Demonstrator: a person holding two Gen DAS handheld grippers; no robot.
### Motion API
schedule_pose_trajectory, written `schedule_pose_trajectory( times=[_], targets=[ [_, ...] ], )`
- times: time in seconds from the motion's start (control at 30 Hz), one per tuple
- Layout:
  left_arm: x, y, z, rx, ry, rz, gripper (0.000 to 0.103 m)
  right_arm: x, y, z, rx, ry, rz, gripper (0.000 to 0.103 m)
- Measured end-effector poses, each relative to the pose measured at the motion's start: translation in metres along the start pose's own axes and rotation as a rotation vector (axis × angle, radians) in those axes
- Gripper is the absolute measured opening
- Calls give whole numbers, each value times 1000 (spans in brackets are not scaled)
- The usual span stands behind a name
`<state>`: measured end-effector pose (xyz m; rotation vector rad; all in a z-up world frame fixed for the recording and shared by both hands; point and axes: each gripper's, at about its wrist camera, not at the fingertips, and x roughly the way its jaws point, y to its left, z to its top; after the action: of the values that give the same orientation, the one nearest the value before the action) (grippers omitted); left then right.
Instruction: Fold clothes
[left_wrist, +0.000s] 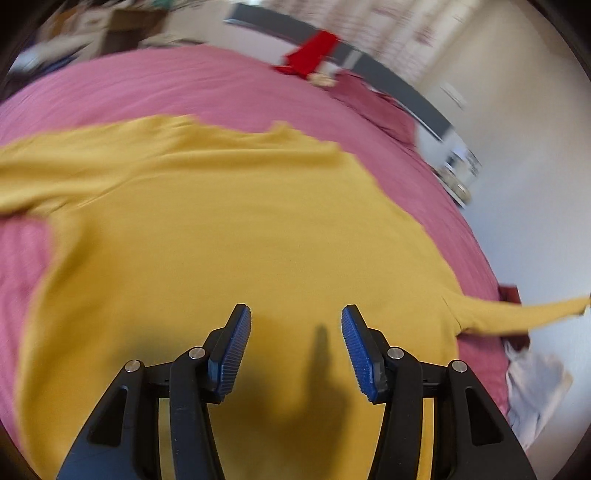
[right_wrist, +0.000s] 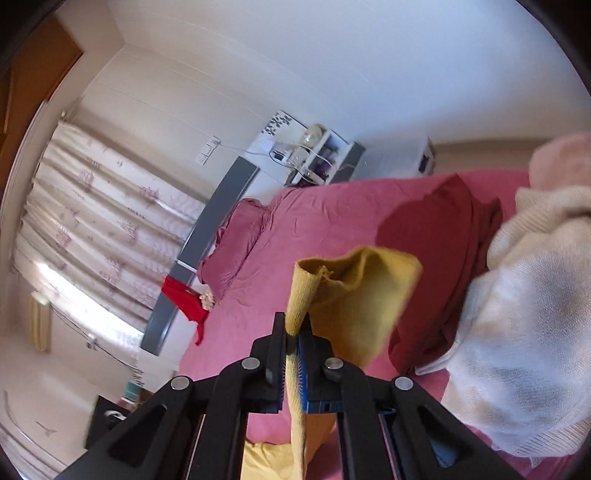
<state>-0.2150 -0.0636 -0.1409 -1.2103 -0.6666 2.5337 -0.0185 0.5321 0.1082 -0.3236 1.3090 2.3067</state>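
Note:
A mustard-yellow long-sleeved top (left_wrist: 229, 229) lies spread flat on the pink bed (left_wrist: 147, 85). My left gripper (left_wrist: 296, 321) hovers open just above its body, blue pads (left_wrist: 236, 343) apart with nothing between them. One sleeve (left_wrist: 517, 312) stretches off to the right, lifted off the bed. In the right wrist view, my right gripper (right_wrist: 294, 328) is shut on the end of that yellow sleeve (right_wrist: 354, 295), whose cuff flops over above the jaws.
A dark red garment (right_wrist: 443, 236) and a white knit garment (right_wrist: 524, 325) are piled on the bed to the right. A red cloth (left_wrist: 314, 51) hangs on the grey headboard (right_wrist: 207, 229) beside pink pillows (right_wrist: 236, 240). Curtains and a shelf stand beyond.

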Motion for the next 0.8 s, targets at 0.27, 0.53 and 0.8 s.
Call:
schedule_pose_trajectory(
  times=[0.27,0.53,0.8],
  targets=[
    [-62,63,-26,-168,-52,-100,54,73,143,-116,-255,223,116,4],
    [-102,98,-58,-198,-139,-81,58,127,310,-342,-629,550,382,5],
    [-102,91,-72,-31,-110,-61,58,168,292,-578,-881,863,289,8]
  ],
)
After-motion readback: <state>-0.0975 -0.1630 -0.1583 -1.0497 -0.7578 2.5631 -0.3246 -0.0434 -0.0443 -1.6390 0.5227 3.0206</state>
